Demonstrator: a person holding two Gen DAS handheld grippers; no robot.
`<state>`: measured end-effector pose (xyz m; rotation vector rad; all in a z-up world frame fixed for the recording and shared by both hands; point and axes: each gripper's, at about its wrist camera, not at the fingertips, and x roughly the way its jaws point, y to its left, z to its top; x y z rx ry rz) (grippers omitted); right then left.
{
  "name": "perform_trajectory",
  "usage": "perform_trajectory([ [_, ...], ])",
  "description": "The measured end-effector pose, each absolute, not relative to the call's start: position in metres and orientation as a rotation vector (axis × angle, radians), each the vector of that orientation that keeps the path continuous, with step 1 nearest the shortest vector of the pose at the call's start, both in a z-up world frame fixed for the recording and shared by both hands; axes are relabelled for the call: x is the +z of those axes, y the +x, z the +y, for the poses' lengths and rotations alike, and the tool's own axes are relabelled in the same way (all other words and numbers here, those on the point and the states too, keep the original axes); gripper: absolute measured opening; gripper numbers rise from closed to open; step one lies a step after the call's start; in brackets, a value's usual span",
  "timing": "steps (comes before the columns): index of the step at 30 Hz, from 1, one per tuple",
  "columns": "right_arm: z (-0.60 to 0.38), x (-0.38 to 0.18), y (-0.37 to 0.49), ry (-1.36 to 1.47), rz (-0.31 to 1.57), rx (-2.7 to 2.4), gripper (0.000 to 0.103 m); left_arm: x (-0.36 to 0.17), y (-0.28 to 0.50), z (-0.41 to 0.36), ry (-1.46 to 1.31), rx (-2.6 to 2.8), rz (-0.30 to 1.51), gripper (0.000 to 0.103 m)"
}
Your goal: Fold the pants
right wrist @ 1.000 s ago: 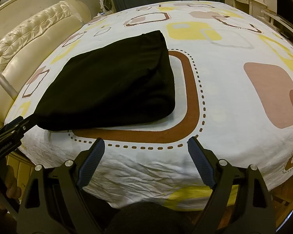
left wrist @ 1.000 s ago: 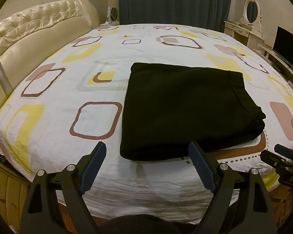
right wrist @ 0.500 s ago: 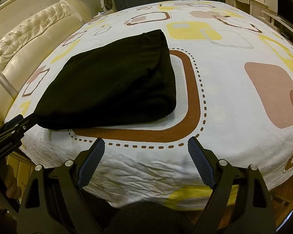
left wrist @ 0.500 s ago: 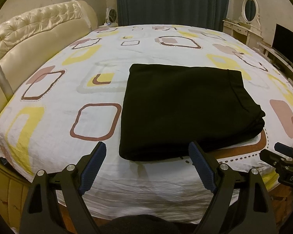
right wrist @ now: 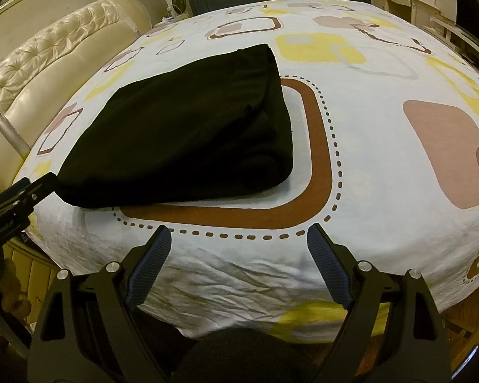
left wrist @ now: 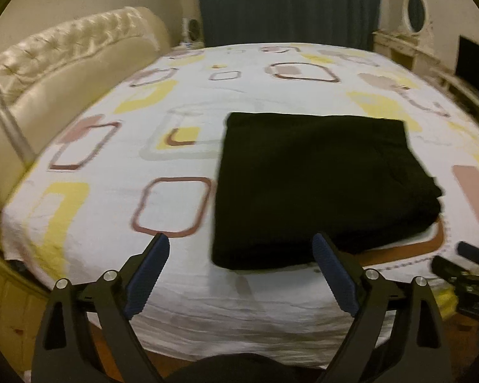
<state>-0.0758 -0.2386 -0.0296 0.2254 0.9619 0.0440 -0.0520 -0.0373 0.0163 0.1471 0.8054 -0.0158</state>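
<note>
Widening left gripper (left wrist: 241,249) slightly | pants (left wrist: 319,188) folded, unmoved

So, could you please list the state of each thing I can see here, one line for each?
Black pants: folded into a compact rectangle, lying flat on the bed, not held.
Bedsheet: spread over the bed, wrinkled near the front edge.
Left hand-held gripper: open, jaws just opened a little wider, nothing between them.
Right hand-held gripper: open, empty, off the pants.
Curtain: drawn closed.
</note>
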Motion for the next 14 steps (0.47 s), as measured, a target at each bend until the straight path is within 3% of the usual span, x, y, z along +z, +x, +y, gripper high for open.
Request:
perform_trajectory([
  [14,-0.26,-0.006,-0.065,0.302,0.927,0.09,0.087,0.032,-0.023,0.008,0.098,-0.011,0.792,0.091],
])
